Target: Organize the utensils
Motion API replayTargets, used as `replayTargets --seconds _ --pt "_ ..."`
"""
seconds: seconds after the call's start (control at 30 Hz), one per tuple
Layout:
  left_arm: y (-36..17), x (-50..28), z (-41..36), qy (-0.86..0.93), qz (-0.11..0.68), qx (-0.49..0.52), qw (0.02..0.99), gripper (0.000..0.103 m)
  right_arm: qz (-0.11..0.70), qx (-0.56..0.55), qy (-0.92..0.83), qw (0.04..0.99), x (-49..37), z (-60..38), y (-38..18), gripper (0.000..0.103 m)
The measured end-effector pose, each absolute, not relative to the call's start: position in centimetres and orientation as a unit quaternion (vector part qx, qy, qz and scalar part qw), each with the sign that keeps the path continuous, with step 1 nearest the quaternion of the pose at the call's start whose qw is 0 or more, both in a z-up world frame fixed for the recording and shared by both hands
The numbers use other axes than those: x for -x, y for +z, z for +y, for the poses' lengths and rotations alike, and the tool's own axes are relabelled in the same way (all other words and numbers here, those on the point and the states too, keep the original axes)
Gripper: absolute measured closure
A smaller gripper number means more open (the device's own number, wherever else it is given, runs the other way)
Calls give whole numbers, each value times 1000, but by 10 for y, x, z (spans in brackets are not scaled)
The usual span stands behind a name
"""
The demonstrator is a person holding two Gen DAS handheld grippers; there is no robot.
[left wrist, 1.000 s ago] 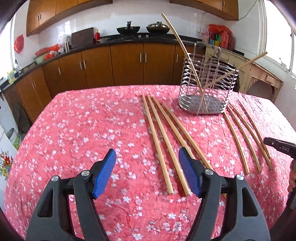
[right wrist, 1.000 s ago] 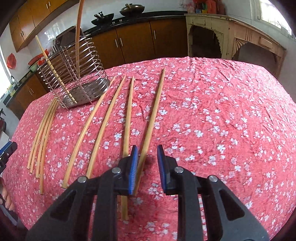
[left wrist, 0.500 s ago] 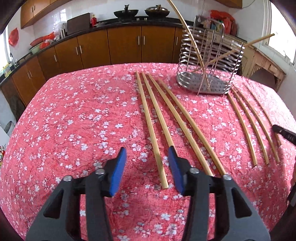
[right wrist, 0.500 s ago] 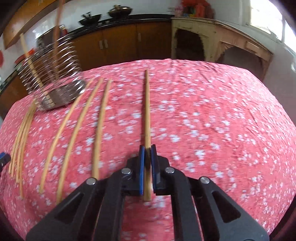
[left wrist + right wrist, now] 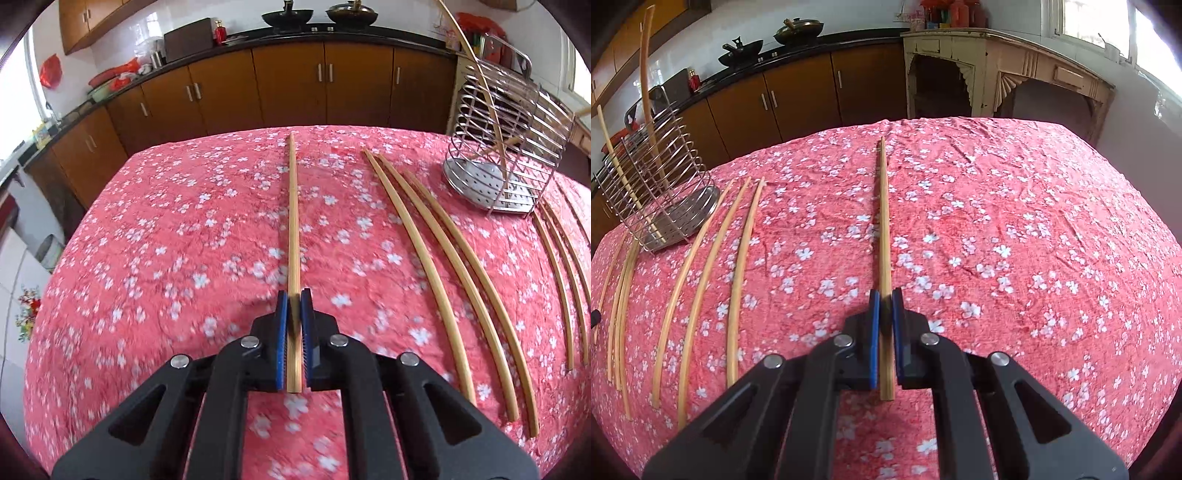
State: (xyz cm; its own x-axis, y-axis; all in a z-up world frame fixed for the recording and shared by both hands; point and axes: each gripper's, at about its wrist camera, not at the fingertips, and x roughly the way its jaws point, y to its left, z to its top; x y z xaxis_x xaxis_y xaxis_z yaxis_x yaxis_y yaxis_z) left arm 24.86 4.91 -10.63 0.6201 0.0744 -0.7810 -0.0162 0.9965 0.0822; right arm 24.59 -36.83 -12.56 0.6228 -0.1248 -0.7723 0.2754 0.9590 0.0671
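Chopstick [image 5: 293,229] clamped in left claw [image 5: 294,306]; right claw [image 5: 885,306] clamps another chopstick [image 5: 884,229]; pads hide both grips.

Layout: chopsticks in rows on tablecloth [image 5: 155,236], wire holder [image 5: 506,147] at far side.
Three loose chopsticks [image 5: 436,258] lie left of holder, more right of it; two stand in holder; cabinets [image 5: 288,88] behind table.
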Motion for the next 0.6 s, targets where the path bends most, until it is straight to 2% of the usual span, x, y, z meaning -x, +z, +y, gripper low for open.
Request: replayTargets --seconds 0.13,0.17,0.2,0.27,0.6 --pt "-106 -244 56 5 433 -21 901 93 421 -87 -106 897 -246 -367 -126 94" --pt "-107 -239 57 -3 432 -20 902 84 421 -90 -103 897 -244 -367 -125 93" --pt "-107 -237 56 -3 430 -23 902 62 422 -93 -100 896 -241 -366 -125 91" --pt "-105 -228 59 3 421 -26 907 39 421 -87 -99 898 -233 -364 -125 87" --pt "-110 -231 58 0 442 -22 897 36 419 -79 -100 899 -227 -362 -126 85"
